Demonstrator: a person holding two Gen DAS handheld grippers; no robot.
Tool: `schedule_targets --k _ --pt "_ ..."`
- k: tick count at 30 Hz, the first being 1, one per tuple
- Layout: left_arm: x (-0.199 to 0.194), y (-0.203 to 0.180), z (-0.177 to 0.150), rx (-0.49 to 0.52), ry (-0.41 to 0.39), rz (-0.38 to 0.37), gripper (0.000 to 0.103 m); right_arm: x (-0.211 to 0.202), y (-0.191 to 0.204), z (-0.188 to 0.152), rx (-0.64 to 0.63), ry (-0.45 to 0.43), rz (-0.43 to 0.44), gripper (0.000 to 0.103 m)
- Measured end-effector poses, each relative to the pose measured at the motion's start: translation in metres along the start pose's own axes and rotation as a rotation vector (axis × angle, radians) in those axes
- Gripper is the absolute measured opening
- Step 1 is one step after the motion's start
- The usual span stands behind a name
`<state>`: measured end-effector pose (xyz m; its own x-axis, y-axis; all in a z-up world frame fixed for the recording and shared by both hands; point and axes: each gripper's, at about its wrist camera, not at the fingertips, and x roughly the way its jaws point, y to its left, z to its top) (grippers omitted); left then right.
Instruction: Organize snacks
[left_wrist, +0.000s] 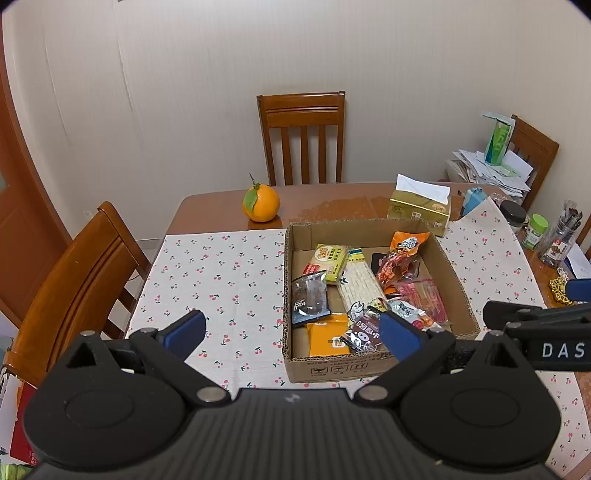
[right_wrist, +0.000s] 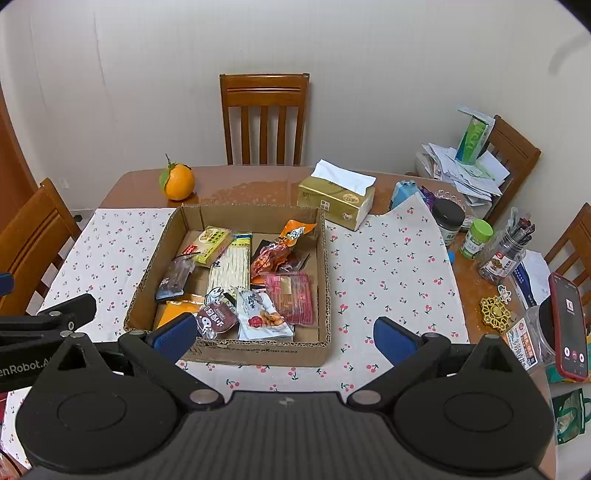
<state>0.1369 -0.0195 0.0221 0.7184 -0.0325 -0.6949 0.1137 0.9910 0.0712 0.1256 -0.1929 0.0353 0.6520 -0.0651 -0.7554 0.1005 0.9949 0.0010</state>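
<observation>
snacks (right_wrist: 236, 280) fill the cardboard box (right_wrist: 258, 350) — both grippers (left_wrist: 291, 332) (right_wrist: 284, 334) gape empty, "das" legible.

White letters "DAS" stand on the black body of my right gripper (left_wrist: 554, 347), seen at the edge of my left wrist view. From my right wrist view, the black body of my left gripper (right_wrist: 22, 365) reads "enRobot.A", cut off at both ends. The snack packets (right_wrist: 258, 314) in the cardboard box (right_wrist: 258, 350) carry printed characters, and the box front has small symbols, all too small for me to read.
</observation>
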Motion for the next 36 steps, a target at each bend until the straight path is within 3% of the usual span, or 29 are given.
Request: schedule_targets --k 36 --pt "0.0002 -0.0003 0.0019 0.002 0.002 0.007 0.1 0.0001 -0.0001 0.0027 -0.009 -0.011 -0.003 0.103"
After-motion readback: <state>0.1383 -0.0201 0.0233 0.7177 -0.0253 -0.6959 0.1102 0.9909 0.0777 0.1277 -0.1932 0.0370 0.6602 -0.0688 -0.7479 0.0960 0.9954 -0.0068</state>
